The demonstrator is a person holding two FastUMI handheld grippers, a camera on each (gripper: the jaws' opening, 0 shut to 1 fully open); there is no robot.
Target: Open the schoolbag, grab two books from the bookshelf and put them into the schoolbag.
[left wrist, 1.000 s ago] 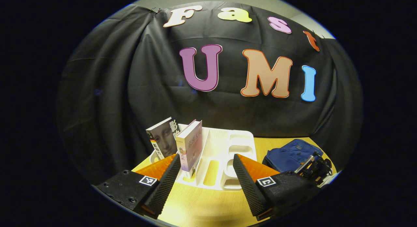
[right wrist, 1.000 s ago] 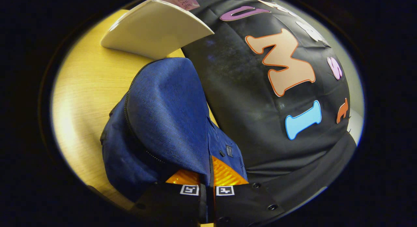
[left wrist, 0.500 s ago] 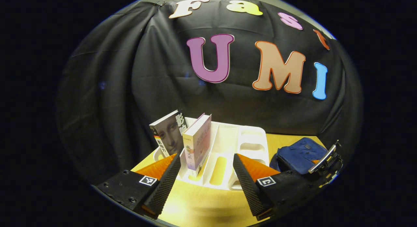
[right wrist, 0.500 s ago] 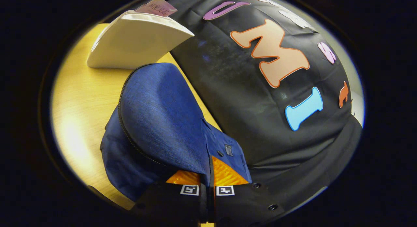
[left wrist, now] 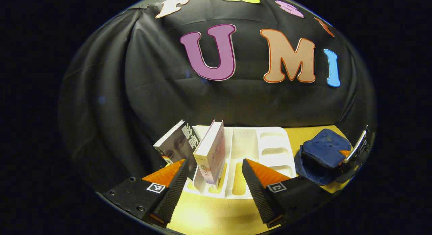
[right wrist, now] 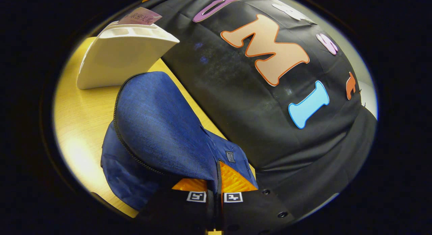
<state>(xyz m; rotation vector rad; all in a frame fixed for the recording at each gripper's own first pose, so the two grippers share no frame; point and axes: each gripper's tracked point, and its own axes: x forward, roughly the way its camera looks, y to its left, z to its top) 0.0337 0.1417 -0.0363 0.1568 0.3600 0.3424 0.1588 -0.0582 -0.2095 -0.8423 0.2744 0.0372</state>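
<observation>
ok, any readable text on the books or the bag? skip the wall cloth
"影响": cover of the grey book.
"亲密关系": cover of the pink book.
Patch on the schoolbag: too small to read.
Spine print on both books: too blurred to read.

The right gripper (right wrist: 216, 181), at bottom centre, pinches the blue schoolbag's flap (right wrist: 162, 127); the white bookshelf (right wrist: 118, 57) sits at upper left.
</observation>
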